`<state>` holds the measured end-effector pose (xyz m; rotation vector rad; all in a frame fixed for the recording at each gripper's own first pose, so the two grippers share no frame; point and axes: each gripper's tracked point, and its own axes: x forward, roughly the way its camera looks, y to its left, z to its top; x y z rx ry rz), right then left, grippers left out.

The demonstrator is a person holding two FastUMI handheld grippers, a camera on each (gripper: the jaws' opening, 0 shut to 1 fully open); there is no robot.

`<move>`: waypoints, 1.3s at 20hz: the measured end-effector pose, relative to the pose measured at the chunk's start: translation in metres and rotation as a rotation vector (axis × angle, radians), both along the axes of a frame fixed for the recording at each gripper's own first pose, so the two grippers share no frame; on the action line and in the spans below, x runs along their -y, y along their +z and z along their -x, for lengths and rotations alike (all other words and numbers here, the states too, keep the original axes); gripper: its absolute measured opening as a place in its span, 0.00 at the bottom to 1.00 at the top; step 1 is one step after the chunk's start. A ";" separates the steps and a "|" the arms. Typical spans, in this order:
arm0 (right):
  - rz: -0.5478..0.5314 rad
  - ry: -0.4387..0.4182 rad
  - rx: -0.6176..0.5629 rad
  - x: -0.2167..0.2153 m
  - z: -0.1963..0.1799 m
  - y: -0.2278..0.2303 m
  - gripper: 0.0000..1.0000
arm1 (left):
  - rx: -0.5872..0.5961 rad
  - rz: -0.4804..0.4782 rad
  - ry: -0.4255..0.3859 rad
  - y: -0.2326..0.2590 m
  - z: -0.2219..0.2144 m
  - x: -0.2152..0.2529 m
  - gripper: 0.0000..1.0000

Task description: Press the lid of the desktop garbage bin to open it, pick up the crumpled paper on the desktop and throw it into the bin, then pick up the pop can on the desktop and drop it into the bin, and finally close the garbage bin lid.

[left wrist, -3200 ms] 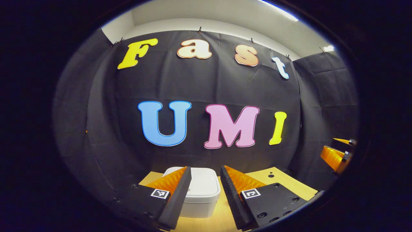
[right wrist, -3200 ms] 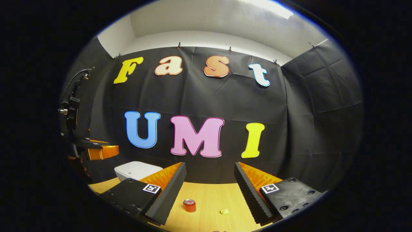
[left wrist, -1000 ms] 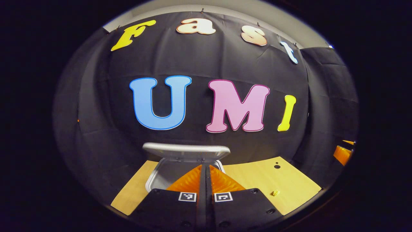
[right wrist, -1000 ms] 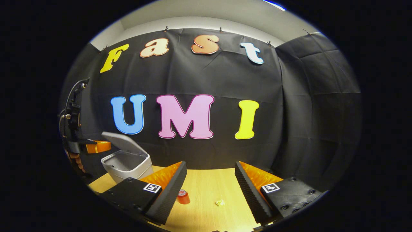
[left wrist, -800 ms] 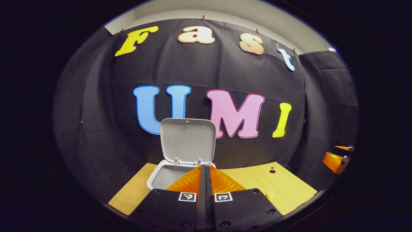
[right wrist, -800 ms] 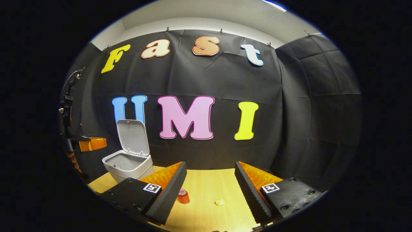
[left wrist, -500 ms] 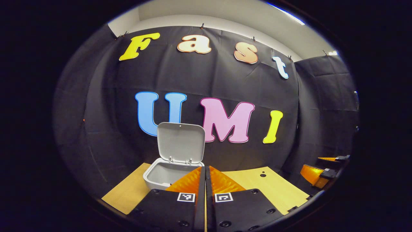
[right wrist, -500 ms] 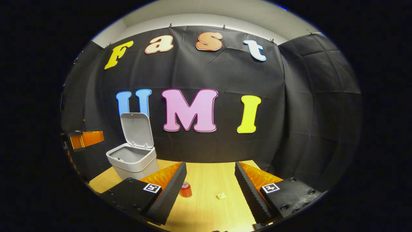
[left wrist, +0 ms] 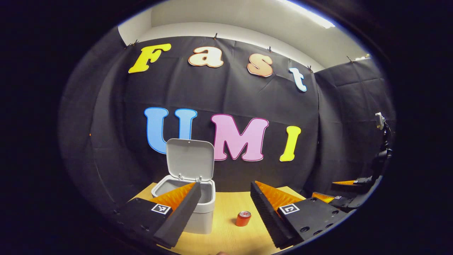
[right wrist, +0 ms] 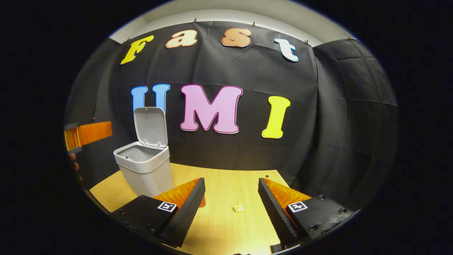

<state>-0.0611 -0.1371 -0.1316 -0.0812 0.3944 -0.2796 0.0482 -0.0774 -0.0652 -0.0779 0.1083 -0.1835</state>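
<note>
Both grippers, left gripper [left wrist: 223, 198] and right gripper [right wrist: 231, 193], stand with jaws apart; grey plastic bin [right wrist: 143, 166] lid [right wrist: 151, 126] upright; small yellow crumpled paper [right wrist: 238, 208] lies between right fingers.

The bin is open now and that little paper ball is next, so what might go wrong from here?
The crumpled paper is tiny against the wide-open right gripper, so the fingers may close beside it or flick it away. The pop can stands near the bin, so a careless swing toward the bin might tip it over. The lid stands upright over the opening; a bump from a gripper could knock it shut before the paper goes in.
</note>
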 end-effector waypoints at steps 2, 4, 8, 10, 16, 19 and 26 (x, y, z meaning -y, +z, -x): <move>-0.023 0.015 -0.052 0.009 -0.010 -0.025 0.97 | 0.001 -0.012 0.012 0.000 0.004 0.000 0.95; -0.066 0.020 -0.137 0.018 -0.018 -0.058 0.97 | -0.026 -0.015 0.023 -0.009 0.005 0.001 0.95; -0.120 0.052 -0.301 0.030 -0.038 -0.131 0.98 | -0.081 -0.023 0.066 -0.031 0.006 -0.005 0.95; -0.158 0.055 -0.383 0.037 -0.041 -0.166 0.98 | -0.103 -0.027 0.093 -0.037 0.003 -0.012 0.95; -0.167 0.049 -0.572 0.063 -0.066 -0.256 0.98 | -0.157 -0.081 0.201 -0.057 -0.006 -0.037 0.95; -0.200 -0.015 -0.650 0.080 -0.073 -0.297 0.98 | -0.210 -0.097 0.257 -0.079 -0.004 -0.050 0.95; -0.222 -0.110 -0.773 0.105 -0.074 -0.358 0.98 | -0.317 -0.071 0.347 -0.111 -0.003 -0.066 0.95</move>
